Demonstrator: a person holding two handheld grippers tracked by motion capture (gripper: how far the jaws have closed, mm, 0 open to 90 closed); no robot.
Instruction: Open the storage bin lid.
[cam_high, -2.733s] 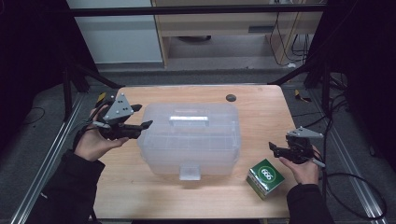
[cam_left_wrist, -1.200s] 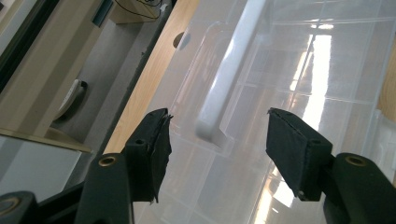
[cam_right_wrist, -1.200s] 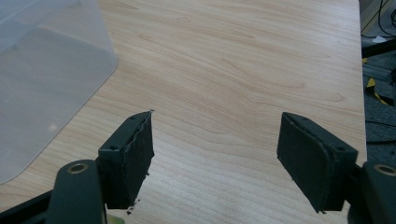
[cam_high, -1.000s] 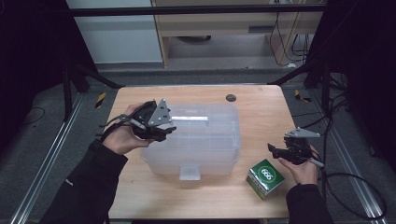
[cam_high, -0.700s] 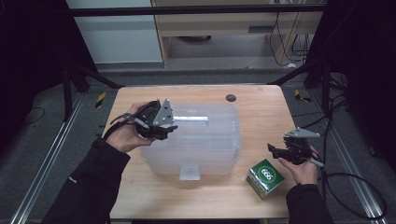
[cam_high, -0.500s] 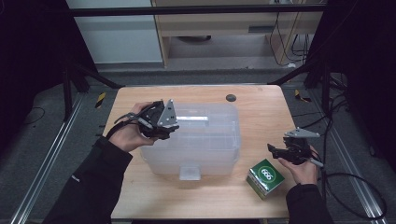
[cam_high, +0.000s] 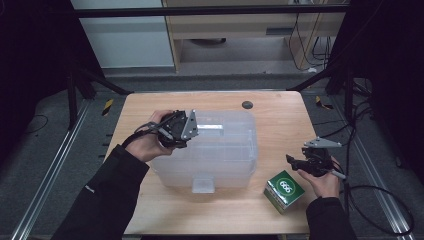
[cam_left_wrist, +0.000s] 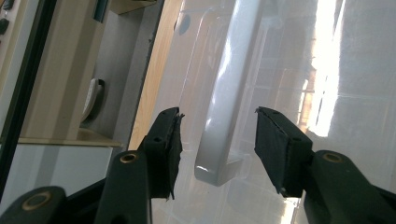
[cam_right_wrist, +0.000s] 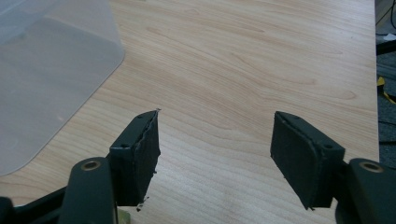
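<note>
Left gripper (cam_left_wrist: 217, 140), jaws just closing but not yet pressing, straddles the white lid handle (cam_left_wrist: 224, 107) of the translucent storage box (cam_high: 210, 150) at frame centre; right gripper (cam_right_wrist: 215, 154) hangs open over the desk (cam_right_wrist: 261, 70); next: clamp and lift.

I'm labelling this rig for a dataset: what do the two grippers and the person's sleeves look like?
Both are black. The left claw has two flat black pads on bolted arms; the right claw matches. Each carries a grey three-cornered plate and a trailing cable. The sleeves are black.
</note>
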